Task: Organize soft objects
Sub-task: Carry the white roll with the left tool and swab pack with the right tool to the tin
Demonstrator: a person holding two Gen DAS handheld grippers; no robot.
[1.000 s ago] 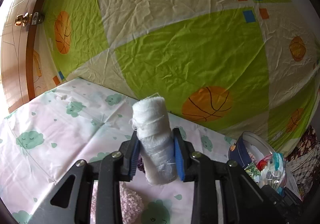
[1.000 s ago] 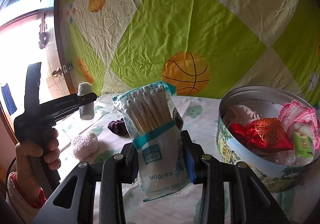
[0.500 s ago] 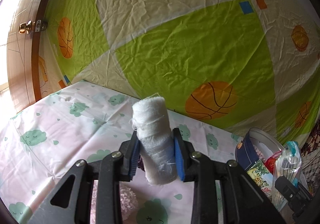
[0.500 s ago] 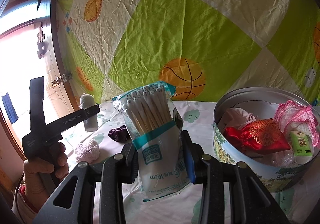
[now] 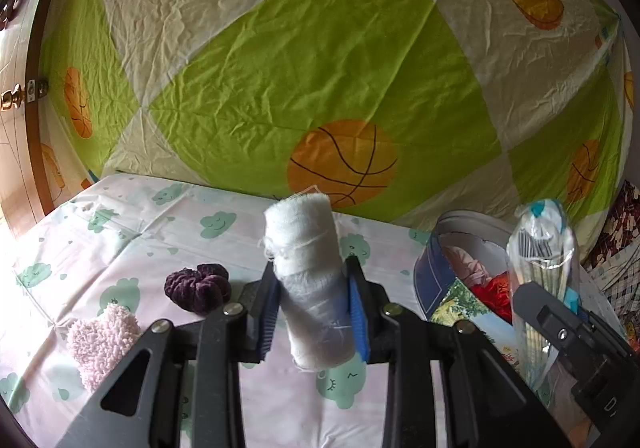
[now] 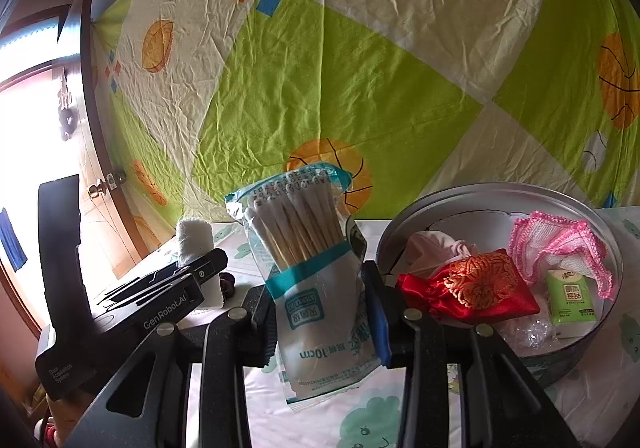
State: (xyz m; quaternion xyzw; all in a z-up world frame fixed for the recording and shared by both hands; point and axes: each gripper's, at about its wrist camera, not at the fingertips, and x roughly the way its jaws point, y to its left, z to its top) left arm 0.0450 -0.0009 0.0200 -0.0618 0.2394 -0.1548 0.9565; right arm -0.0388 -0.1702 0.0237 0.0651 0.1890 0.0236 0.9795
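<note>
Gauze roll (image 5: 308,280), white and frayed at its top edge, stands nearly upright, pinched between the blue pads of the left tool (image 5: 313,312) above the cloud-print counter (image 5: 120,240). On the counter to its left lie a dark purple velvet scrunchie (image 5: 198,287) and a fluffy pink piece (image 5: 102,340), close together. The right tool (image 6: 325,312) pinches a clear packet of cotton swabs (image 6: 316,280) with a teal band; its print, seen upside down, reads "10cm", the rest too small to read. Just right of it sits a round tin (image 6: 496,196) holding a red embroidered pouch (image 6: 472,288), a pink-edged cloth (image 6: 560,240), a pale pink fabric and a green tissue pack (image 6: 570,296) with Chinese characters. In the right wrist view the left tool's black body reads "GenRobot.AI" and "Data Acquisition System".
</note>
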